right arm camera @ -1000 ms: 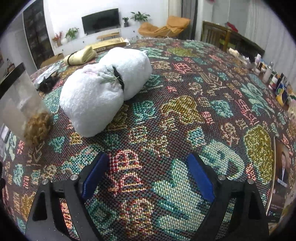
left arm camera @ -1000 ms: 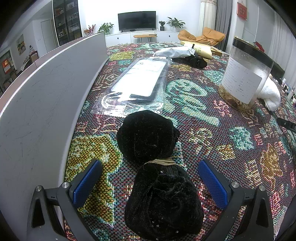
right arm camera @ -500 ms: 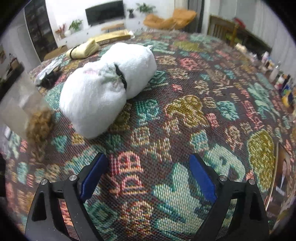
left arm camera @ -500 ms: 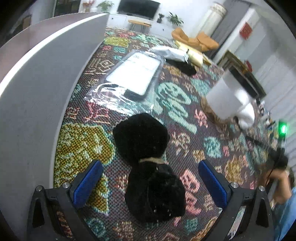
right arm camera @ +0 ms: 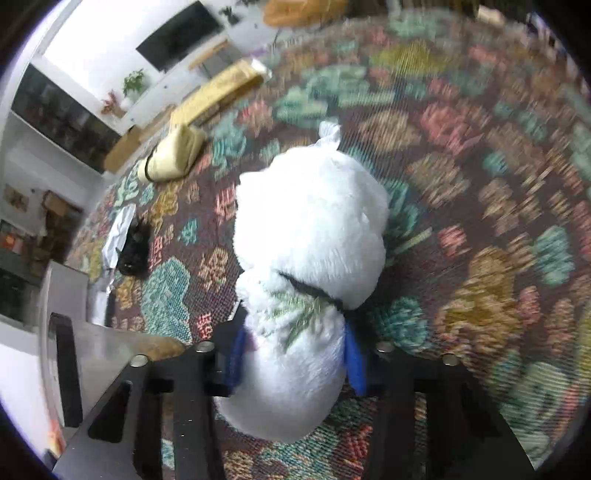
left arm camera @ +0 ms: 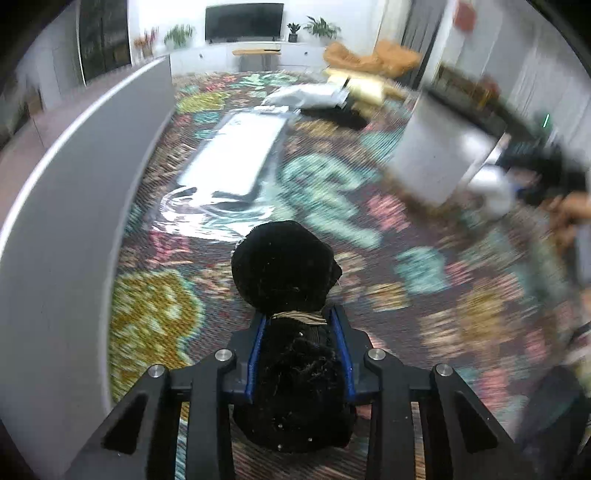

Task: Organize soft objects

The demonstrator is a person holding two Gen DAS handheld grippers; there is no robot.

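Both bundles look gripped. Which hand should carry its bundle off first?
Left, probably. The left gripper is shut on the black bundle at its tied waist. The right gripper is closing around the white bundle, so its grip looks less settled.

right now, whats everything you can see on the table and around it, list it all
black plush roll: 1, black, tied with tan cord, between the left gripper's pads
white plush roll: 1, white, black band, between the right gripper's pads
yellow soft roll: 1, yellow, far side of the table
clear jar: 1, see-through, white label, blurred
plastic-wrapped flat pack: 1, white and clear, beyond the black roll
patterned tablecloth: 1, multicoloured
grey panel: 1, along the table edge
television: 1, black, back wall
left gripper: shut on the black roll
right gripper: jaws closing, pads pressing the white roll
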